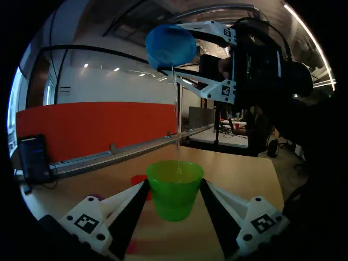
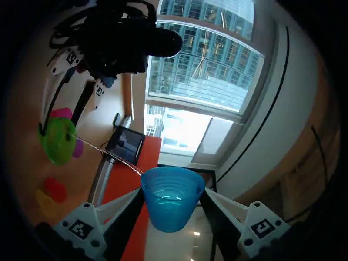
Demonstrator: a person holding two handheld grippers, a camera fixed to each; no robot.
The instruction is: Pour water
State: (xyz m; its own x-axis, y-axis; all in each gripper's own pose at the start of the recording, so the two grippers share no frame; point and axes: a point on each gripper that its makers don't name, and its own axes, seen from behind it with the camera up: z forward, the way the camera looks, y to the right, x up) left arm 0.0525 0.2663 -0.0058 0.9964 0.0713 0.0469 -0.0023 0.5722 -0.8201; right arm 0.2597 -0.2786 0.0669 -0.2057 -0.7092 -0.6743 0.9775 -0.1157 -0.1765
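- Left gripper clamps the green cup upright over the table.
- Right gripper clamps the blue cup, tipped well above it.
- Thin water stream lands inside the green rim. Advice: hold the tilt steady and centred; more tilt risks overshoot.
- Red cup sits just behind the green cup; open room overhead.
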